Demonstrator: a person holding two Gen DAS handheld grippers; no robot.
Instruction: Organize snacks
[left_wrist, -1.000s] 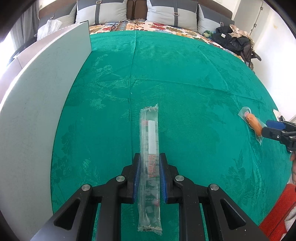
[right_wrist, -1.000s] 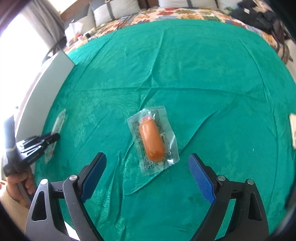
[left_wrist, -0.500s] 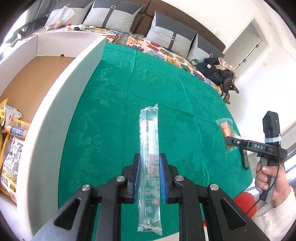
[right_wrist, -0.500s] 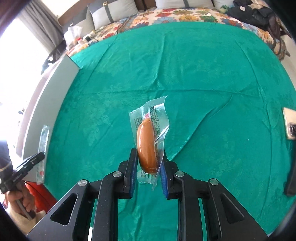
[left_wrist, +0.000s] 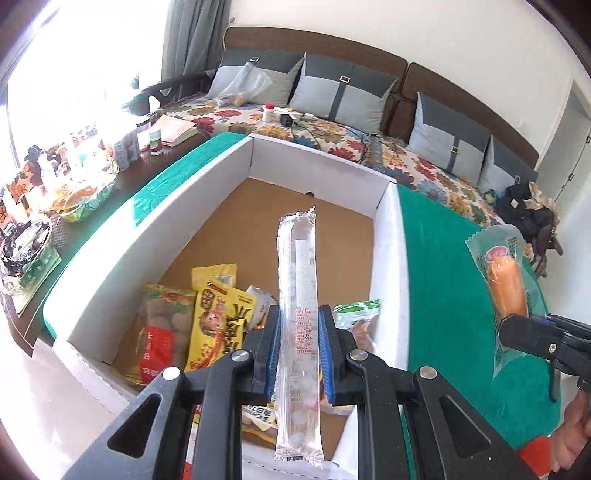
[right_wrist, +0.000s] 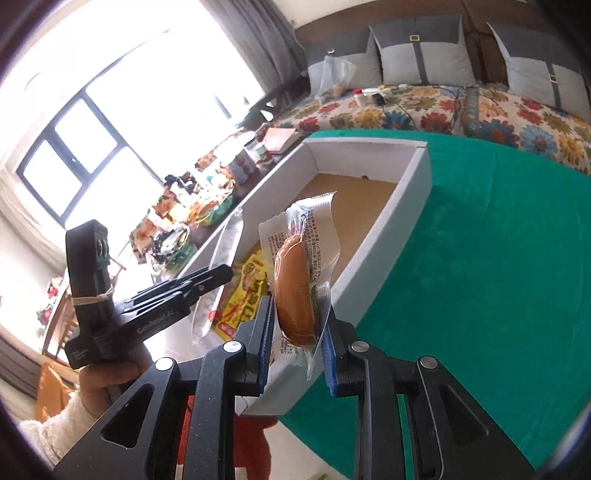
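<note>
My left gripper is shut on a long clear snack packet, held above the white cardboard box. Several snack packs lie in the near end of the box, among them a yellow one. My right gripper is shut on a sealed sausage packet and hangs over the box's right wall. In the left wrist view the sausage packet and the right gripper show at the right. The left gripper appears at the left of the right wrist view, over the box.
The box stands on a green cloth. A cluttered side table runs along its left. Behind it is a flowered sofa with grey cushions. A hand in a white sleeve holds the left gripper.
Both grippers rose and swung left from the green cloth to the box. The right gripper closed on the sausage packet and lifted it. The left kept hold of the clear packet.
</note>
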